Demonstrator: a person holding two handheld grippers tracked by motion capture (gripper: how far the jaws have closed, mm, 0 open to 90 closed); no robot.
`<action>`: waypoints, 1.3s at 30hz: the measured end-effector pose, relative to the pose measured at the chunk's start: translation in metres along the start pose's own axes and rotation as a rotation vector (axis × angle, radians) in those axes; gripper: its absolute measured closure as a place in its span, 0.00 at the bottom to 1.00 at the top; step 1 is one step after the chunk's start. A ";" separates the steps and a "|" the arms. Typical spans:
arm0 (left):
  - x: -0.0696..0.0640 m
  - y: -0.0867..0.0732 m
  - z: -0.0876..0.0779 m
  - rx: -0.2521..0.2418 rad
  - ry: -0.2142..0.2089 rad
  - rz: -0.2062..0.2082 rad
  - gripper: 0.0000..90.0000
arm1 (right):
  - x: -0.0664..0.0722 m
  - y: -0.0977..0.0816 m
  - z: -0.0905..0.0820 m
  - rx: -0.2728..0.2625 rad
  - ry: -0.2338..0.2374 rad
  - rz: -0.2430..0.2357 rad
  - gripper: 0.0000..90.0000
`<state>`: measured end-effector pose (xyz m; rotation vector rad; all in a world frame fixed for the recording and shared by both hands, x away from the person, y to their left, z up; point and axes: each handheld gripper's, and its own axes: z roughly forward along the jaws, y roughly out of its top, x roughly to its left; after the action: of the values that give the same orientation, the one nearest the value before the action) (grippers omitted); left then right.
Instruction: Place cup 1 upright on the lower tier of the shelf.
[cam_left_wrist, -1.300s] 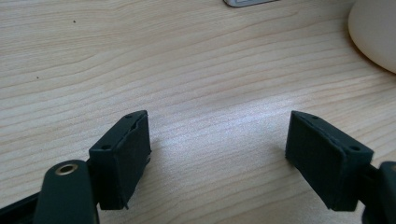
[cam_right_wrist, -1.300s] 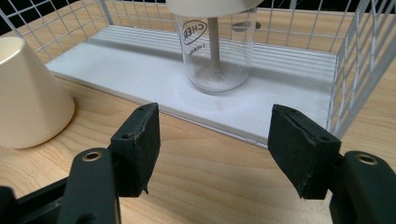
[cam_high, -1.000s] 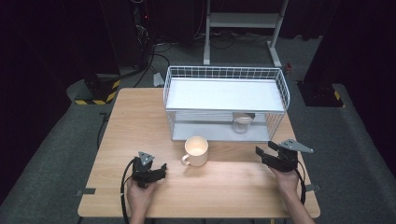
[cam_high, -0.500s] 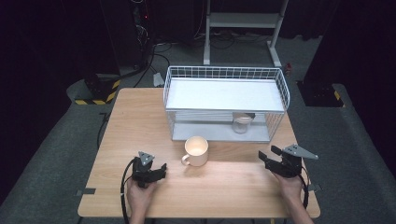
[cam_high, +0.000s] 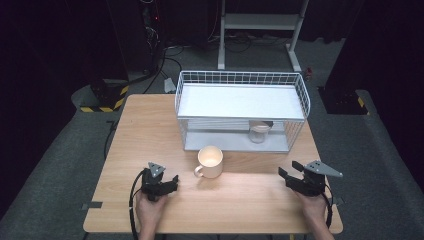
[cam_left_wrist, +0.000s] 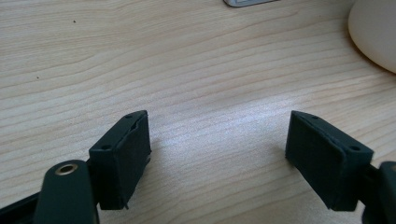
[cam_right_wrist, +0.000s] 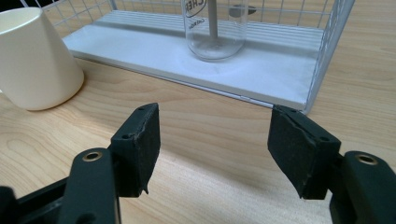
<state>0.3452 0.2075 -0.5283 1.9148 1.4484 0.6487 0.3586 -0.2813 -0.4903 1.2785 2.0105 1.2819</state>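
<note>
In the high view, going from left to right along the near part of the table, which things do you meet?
Left hand-held gripper → cream mug → right hand-held gripper. All three are apart from each other, and both pairs of jaws are open with nothing between them.

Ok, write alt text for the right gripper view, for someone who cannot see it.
The right gripper hovers with its two black jaws apart and nothing between them, low over a light wooden table. Ahead stands a clear glass jar on the bottom shelf of a white wire rack, and a cream ceramic mug stands on the table at the left.
</note>
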 end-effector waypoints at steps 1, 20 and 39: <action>0.000 0.000 0.000 0.000 0.000 0.000 0.25 | 0.000 -0.001 0.000 0.002 0.000 0.000 0.39; 0.000 0.000 0.000 0.001 0.000 0.002 0.25 | -0.001 -0.021 -0.002 0.050 -0.034 -0.009 0.39; 0.001 0.001 0.001 0.004 -0.010 0.010 0.23 | 0.008 -0.029 0.017 0.239 -0.093 -0.116 0.34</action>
<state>0.3461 0.2078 -0.5283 1.9267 1.4365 0.6406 0.3539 -0.2710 -0.5224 1.2787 2.1849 0.9342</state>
